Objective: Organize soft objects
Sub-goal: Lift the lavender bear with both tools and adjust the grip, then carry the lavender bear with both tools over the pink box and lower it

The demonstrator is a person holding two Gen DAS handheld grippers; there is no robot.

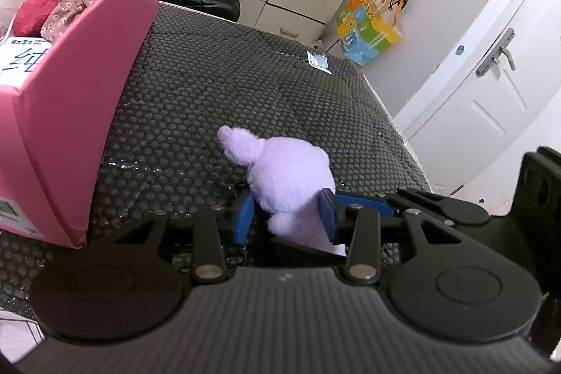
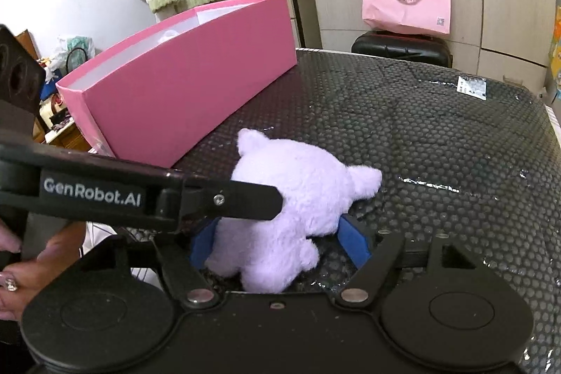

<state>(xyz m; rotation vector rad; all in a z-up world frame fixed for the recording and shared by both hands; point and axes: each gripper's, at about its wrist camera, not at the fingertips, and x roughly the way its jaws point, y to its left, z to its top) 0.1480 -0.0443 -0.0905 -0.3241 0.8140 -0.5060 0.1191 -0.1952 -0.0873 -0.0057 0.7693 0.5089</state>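
- The black bubble-textured mat (image 2: 438,142) bore the pink box (image 2: 182,97), its top open to take soft things
- The lilac plush toy (image 2: 291,209) lay on the mat beside the box
- The left gripper (image 1: 285,216) pinched the toy, presumably to lift it; the right gripper (image 2: 280,244) stood wide around it, pads clear

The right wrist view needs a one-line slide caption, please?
Lilac plush toy between the right gripper pads, pink box behind on the dotted mat.

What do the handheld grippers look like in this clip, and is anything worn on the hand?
Both the left gripper and the right gripper have black bodies, ribbed housings, round pivot discs and blue finger pads. White "GenRobot.AI" lettering marks the left one's side. The hand has decorated nails with a gem.
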